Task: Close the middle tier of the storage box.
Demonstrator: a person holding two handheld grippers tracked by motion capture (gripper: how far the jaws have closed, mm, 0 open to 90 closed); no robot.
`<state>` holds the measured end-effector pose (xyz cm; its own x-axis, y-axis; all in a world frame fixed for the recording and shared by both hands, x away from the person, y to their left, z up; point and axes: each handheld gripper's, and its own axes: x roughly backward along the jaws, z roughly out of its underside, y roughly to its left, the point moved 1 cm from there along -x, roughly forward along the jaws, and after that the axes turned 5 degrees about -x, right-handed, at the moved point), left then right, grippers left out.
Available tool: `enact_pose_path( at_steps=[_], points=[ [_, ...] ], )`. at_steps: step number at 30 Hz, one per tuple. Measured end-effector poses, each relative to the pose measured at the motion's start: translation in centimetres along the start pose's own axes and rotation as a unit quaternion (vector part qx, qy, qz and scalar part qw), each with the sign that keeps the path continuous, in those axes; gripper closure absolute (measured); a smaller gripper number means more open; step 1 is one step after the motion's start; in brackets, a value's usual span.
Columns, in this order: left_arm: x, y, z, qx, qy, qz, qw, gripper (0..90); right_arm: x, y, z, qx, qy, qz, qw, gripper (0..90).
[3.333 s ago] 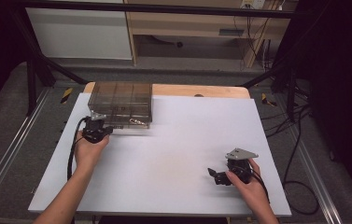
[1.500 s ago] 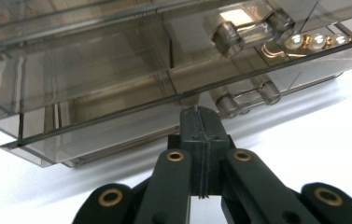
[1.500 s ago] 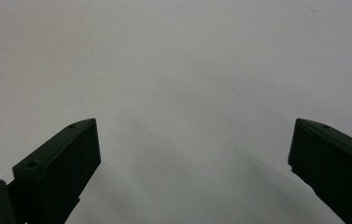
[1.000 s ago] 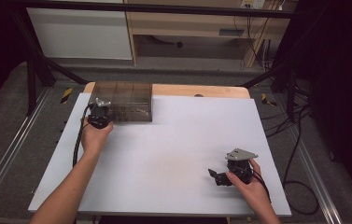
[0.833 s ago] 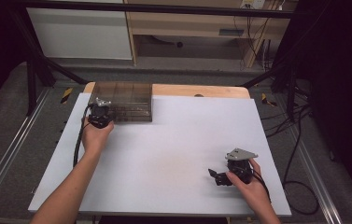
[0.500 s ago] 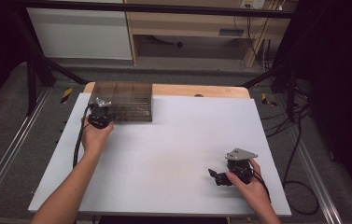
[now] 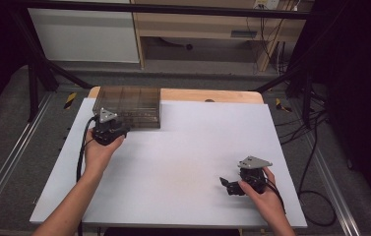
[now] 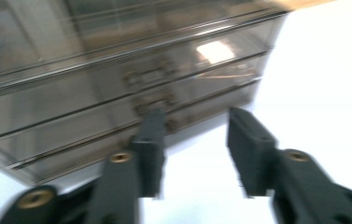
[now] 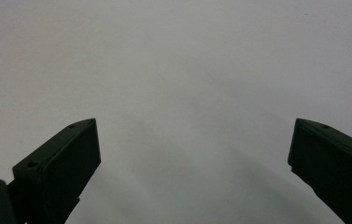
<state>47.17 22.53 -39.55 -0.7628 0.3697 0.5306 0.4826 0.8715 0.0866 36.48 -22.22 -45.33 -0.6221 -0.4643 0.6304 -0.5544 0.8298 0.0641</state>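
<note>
left tongs point(image 8: 194, 154): just opened, backed off drawer box point(image 7: 128, 105) (nothing between) | right tongs point(image 9: 194, 163): apart, unmoved

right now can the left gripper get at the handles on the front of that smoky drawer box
Probably yes. The left gripper has just opened its jaws, nothing is between them, and it points at the front of the drawer box close by. The small handles sit just past its fingertips, with only bare white table around.

Smoky brown drawer box point(image 7: 128, 105); white table point(image 7: 183, 162).
</note>
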Motion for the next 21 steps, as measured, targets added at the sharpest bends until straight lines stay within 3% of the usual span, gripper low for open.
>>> enact_pose_path(
  at_steps=[2,5,10,21],
  points=[
    [0.4,-0.7,0.0,-0.004,-0.008,0.006,0.9999,44.5,0.1,-0.1,-0.1,-0.002,-0.004,0.003,1.0,2.8],
    [1.0,-1.7,0.2,-0.014,-0.012,-0.006,0.9998,31.4,0.3,-0.3,-0.1,-0.007,-0.011,0.006,0.9999,2.8],
    [1.9,-2.7,0.5,-0.003,-0.025,0.017,0.9995,18.1,0.6,-0.4,-0.3,-0.012,-0.029,0.012,0.9994,3.0],
    [4.6,-2.6,1.3,0.015,-0.052,0.026,0.9982,12.3,1.1,-0.8,-0.3,-0.019,-0.048,0.017,0.9985,3.4]
  ],
)
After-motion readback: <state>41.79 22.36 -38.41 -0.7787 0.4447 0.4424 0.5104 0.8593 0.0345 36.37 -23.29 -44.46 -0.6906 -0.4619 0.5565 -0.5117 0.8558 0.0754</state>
